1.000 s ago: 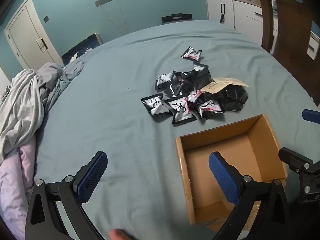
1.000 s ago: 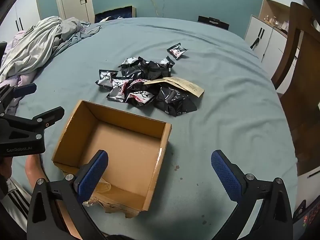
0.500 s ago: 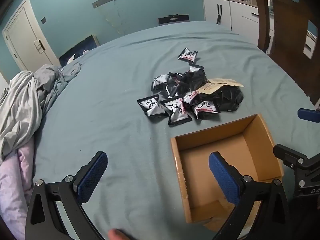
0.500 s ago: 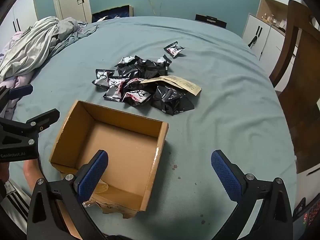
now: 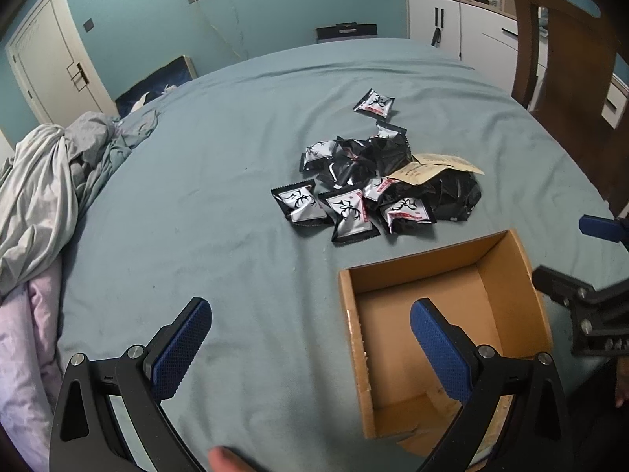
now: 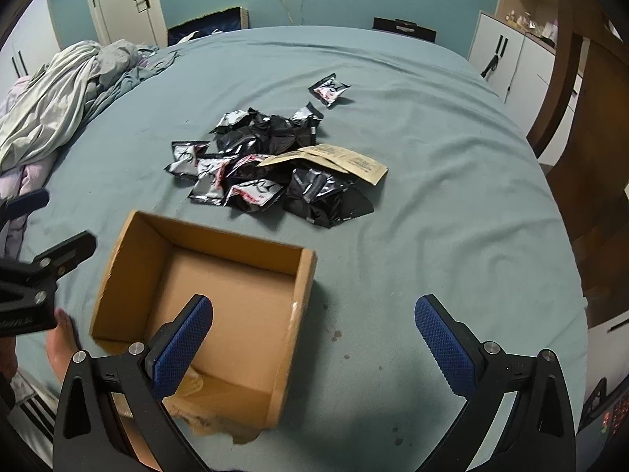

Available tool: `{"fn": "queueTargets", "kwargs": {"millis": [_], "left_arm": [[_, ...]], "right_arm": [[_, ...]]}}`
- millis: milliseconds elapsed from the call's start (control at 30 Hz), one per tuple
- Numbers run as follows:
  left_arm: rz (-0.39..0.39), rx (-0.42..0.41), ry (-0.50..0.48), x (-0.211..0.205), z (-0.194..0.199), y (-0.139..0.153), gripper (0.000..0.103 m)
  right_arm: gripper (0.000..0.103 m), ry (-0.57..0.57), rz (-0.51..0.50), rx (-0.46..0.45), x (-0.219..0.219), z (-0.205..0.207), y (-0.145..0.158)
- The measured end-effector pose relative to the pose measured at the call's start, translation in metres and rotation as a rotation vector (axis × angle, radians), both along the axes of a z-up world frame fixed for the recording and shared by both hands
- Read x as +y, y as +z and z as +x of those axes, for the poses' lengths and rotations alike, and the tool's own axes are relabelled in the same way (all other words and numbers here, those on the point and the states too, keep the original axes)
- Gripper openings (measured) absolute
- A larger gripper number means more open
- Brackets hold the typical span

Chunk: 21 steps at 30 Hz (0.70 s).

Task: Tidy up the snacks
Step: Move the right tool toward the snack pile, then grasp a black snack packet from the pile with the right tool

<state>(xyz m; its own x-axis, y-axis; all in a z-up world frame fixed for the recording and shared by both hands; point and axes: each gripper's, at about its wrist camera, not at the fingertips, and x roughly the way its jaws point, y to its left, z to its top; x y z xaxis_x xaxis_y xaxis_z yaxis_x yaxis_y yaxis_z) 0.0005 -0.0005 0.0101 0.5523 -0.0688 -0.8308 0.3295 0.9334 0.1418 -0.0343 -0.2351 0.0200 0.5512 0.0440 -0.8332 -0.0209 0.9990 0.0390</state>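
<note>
A pile of black and silver snack packets (image 5: 369, 188) (image 6: 267, 173) lies mid-bed, with tan paper sachets (image 5: 432, 167) (image 6: 334, 159) on top and one packet (image 5: 373, 103) (image 6: 329, 89) apart at the far side. An empty open cardboard box (image 5: 444, 271) (image 6: 204, 236) sits on the near side of the pile. My left gripper (image 5: 310, 346) is open and empty, over the sheet left of the box. My right gripper (image 6: 314, 346) is open and empty, over the box's right wall. Each gripper shows in the other's view, the right one (image 5: 582, 275) and the left one (image 6: 39, 244).
The grey-blue bed sheet (image 5: 196, 196) (image 6: 452, 196) carries everything. Crumpled bedding (image 5: 43, 196) (image 6: 67, 98) is heaped at the left edge. A wooden chair (image 5: 570, 63) (image 6: 589, 126) stands at the right, with white cabinets (image 5: 464, 23) behind.
Both grippers have drawn back and tilted slightly; the pile and box sit a little lower in view. Both stay open. No packet has moved.
</note>
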Motion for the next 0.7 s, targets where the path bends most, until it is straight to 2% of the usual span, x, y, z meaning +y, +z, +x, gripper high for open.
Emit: {"fn": "queueTargets", "kwargs": {"millis": [467, 700], "left_arm": [[0.004, 0.004, -0.013, -0.006, 0.003, 0.0, 0.103], [-0.007, 0.02, 0.025, 0.002, 0.012, -0.003, 0.103]], "right_arm": [[0.103, -0.054, 0.145, 0.085, -0.029, 0.061, -0.017], [0.103, -0.079, 0.185, 0.107, -0.044, 0.092, -0.031]]}}
